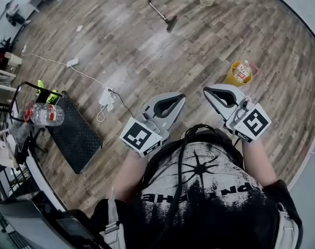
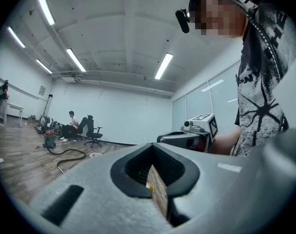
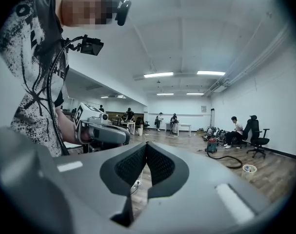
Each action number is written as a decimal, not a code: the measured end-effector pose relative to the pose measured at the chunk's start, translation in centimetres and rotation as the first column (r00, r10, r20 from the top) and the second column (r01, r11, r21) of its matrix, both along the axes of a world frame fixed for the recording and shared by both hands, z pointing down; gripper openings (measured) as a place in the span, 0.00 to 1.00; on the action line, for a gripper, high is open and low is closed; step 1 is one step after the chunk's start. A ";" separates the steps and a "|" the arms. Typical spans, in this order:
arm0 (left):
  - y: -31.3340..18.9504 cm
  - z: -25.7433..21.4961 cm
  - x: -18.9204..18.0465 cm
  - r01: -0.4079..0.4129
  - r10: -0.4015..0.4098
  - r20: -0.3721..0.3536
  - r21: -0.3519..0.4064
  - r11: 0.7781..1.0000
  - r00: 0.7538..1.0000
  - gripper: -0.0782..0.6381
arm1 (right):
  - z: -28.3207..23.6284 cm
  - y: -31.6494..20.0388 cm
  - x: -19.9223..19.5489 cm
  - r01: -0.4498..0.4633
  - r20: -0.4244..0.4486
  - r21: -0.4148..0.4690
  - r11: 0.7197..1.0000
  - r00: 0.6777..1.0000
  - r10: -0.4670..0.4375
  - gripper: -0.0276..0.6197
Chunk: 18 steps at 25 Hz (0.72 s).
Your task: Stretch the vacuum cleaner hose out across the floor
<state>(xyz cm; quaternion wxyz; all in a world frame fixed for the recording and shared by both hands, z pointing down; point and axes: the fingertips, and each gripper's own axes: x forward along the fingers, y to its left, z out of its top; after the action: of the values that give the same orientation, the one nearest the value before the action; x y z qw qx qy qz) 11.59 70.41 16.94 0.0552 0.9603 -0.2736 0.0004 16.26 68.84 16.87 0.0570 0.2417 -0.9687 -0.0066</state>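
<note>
Wooden floor (image 1: 121, 45) is lying between me and the hose (image 2: 72, 151), which is curling well away across the room beside the vacuum cleaner (image 2: 49, 140), its nozzle (image 1: 171, 23) pointing my way. I am judging the stretch as not yet begun. I am holding the left gripper (image 1: 179, 96) and the right gripper (image 1: 207, 91) side by side before my chest, roughly level, both pairs of jaws pressed together on nothing. Next I am needing to walk over, open one pair and grip near the nozzle.
</note>
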 end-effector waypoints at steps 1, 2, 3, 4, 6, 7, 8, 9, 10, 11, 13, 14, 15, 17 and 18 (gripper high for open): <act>0.0 0.2 0.1 0.002 -0.002 0.001 0.001 1.000 1.000 0.11 | 0.1 0.0 0.0 0.003 -0.001 0.004 1.000 1.000 -0.003 0.05; 0.0 0.3 0.0 0.005 -0.005 0.001 0.002 1.000 1.000 0.11 | 0.2 0.1 -0.1 0.007 -0.002 0.009 1.000 1.000 -0.007 0.05; 0.0 0.5 -0.2 0.009 -0.009 0.001 0.001 1.000 1.000 0.11 | 0.3 0.2 -0.3 0.011 -0.001 0.011 1.000 1.000 -0.011 0.05; 0.1 0.6 -0.4 0.012 -0.012 0.000 -0.001 1.000 1.000 0.11 | 0.3 0.3 -0.5 0.015 0.000 0.011 1.000 1.000 -0.015 0.05; 0.2 0.7 -0.6 0.015 -0.015 -0.001 -0.010 1.000 1.000 0.11 | 0.3 0.6 -0.7 0.020 0.007 0.003 1.000 1.000 -0.020 0.05; 0.1 0.8 -0.6 0.016 -0.016 -0.003 -0.014 1.000 1.000 0.11 | 0.3 0.6 -0.6 0.020 0.012 -0.001 1.000 1.000 -0.020 0.05; -0.1 1.0 -0.6 0.018 -0.018 -0.004 -0.017 1.000 1.000 0.11 | 0.4 0.4 -0.5 0.018 0.015 -0.003 1.000 1.000 -0.018 0.05; -0.3 1.1 -0.6 0.020 -0.020 -0.004 -0.020 1.000 1.000 0.11 | 0.5 0.1 -0.4 0.016 0.013 -0.005 1.000 1.000 -0.016 0.05; -0.5 1.3 -0.6 0.022 -0.022 -0.005 -0.022 1.000 1.000 0.11 | 0.7 -0.1 -0.3 0.015 0.009 -0.004 1.000 1.000 -0.015 0.05; -0.7 1.4 -0.7 0.025 -0.026 -0.006 -0.024 0.999 1.000 0.11 | 0.8 -0.3 -0.3 0.014 0.003 -0.002 1.000 1.000 -0.014 0.05; -1.0 1.4 -0.7 0.031 -0.032 -0.009 -0.027 0.999 0.999 0.11 | 0.9 -0.5 -0.3 0.018 -0.007 0.000 1.000 1.000 -0.018 0.05; -1.3 1.4 -0.7 0.034 -0.035 -0.011 -0.028 0.999 0.999 0.11 | 0.8 -0.7 -0.3 0.022 -0.009 0.001 1.000 1.000 -0.022 0.05; -1.6 1.4 -0.7 0.037 -0.038 -0.013 -0.029 0.999 0.999 0.11 | 0.8 -1.0 -0.3 0.025 -0.009 0.000 1.000 1.000 -0.025 0.05; -2.3 1.5 -0.7 0.045 -0.045 -0.017 -0.036 0.998 0.999 0.11 | 0.8 -1.7 -0.2 0.031 -0.007 -0.005 1.000 1.000 -0.031 0.05; -2.6 1.6 -0.6 0.049 -0.050 -0.018 -0.042 0.998 0.999 0.11 | 0.8 -2.1 -0.2 0.035 -0.005 -0.008 0.999 0.999 -0.035 0.05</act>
<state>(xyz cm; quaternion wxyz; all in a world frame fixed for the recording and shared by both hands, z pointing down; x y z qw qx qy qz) 10.94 67.77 18.51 0.0777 0.9518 -0.2966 -0.0045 16.06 66.72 17.66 0.0602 0.2246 -0.9726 -0.0044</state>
